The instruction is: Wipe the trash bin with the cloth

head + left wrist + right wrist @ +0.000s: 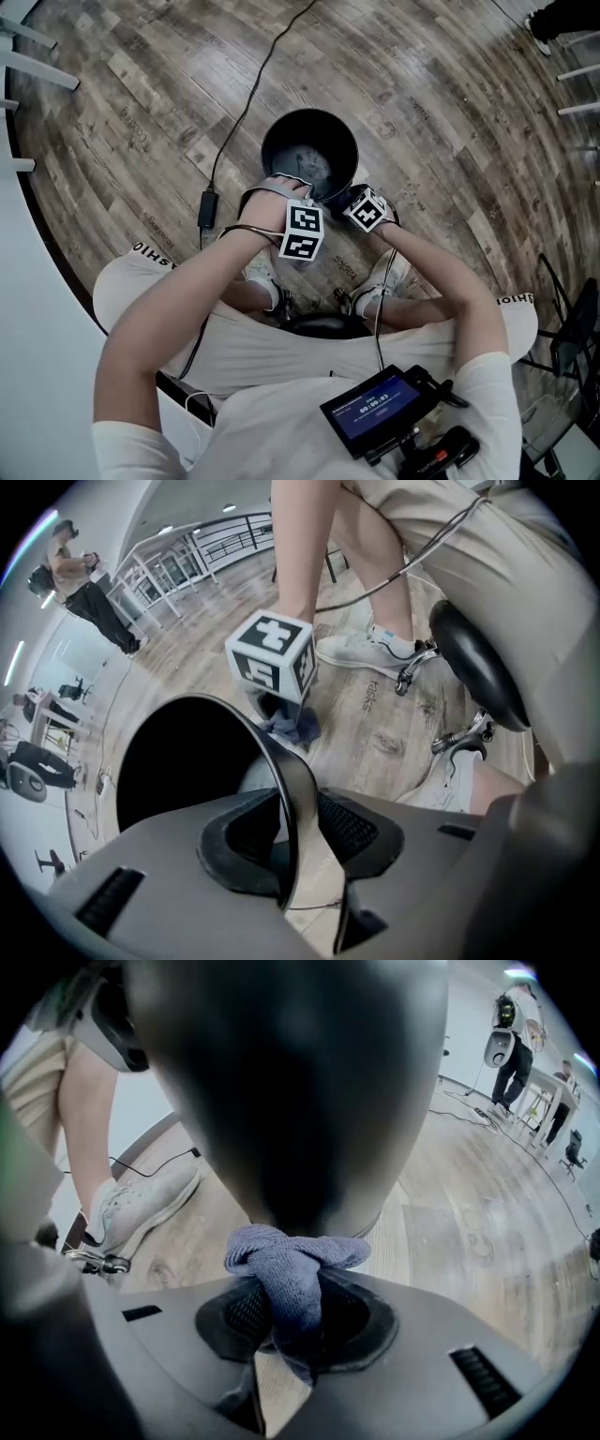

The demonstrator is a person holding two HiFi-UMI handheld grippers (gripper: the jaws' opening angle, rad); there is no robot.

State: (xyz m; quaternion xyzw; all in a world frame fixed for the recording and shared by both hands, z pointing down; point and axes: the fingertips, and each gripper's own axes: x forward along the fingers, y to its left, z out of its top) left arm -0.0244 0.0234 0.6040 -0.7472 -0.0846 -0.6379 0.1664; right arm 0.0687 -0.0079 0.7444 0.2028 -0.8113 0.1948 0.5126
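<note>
A round black trash bin (266, 150) stands on the wood floor in front of the seated person's feet. My left gripper (281, 185) points down over the near rim. In the left gripper view the thin rim (292, 771) runs between the jaws of the left gripper (302, 834), with floor showing between rim and right pad. My right gripper (339, 197) is low against the bin's near outer side. In the right gripper view the right gripper (291, 1321) is shut on a bunched blue-grey cloth (289, 1265), which presses on the bin's dark wall (291, 1082). The cloth (291, 726) also shows from the left.
The person's two shoes (384, 277) and a stool's wheeled base (441, 700) lie close behind the bin. A black cable with an adapter (206, 208) runs on the floor at left. A screen device (375, 408) hangs at the chest. People stand far off (84, 588).
</note>
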